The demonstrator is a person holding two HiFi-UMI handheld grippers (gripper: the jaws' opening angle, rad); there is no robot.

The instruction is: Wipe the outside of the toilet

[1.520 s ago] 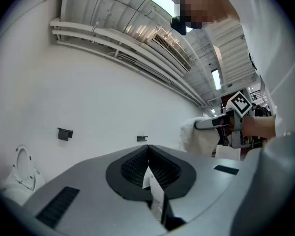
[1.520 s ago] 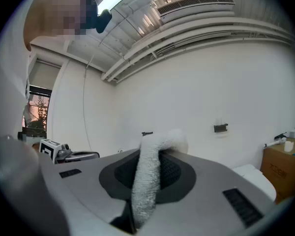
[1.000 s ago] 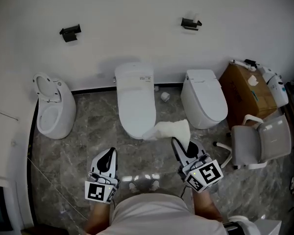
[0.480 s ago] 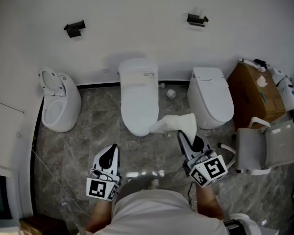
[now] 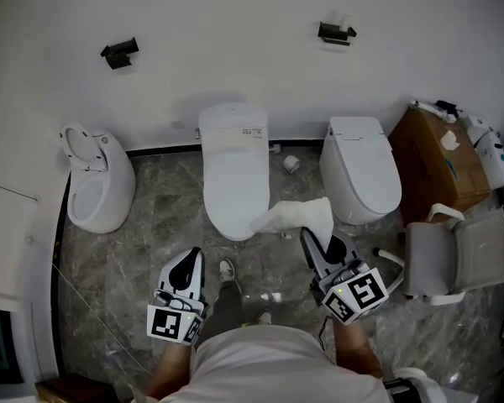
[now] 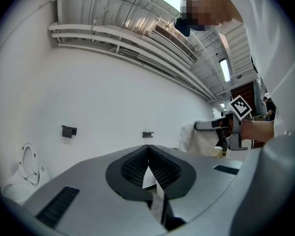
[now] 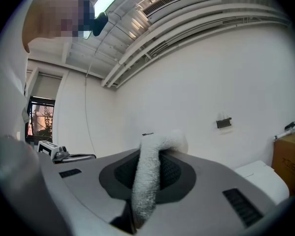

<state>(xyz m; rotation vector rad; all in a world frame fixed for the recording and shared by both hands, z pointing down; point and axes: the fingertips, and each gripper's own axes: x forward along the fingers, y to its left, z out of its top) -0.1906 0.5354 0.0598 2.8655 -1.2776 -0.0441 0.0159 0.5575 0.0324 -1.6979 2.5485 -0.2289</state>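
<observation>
Head view: three toilets (image 5: pixel 361 179) line the wall (image 5: pixel 235 40), right gripper (image 5: pixel 307 242) holds one cloth (image 5: pixel 298 215) at the middle toilet (image 5: pixel 233 175) front, left gripper (image 5: pixel 191 260) well apart; left gripper view: fingers (image 6: pixel 132 168) pressed together, empty; right gripper view: fingers (image 7: pixel 174 173) clamp the cloth.

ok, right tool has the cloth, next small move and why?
Probably ease the right tool forward and left, pressing the white fluffy cloth against the front of the closed middle white toilet. The cloth is clamped in its jaws and hangs beside the bowl's front, contact unclear.
</observation>
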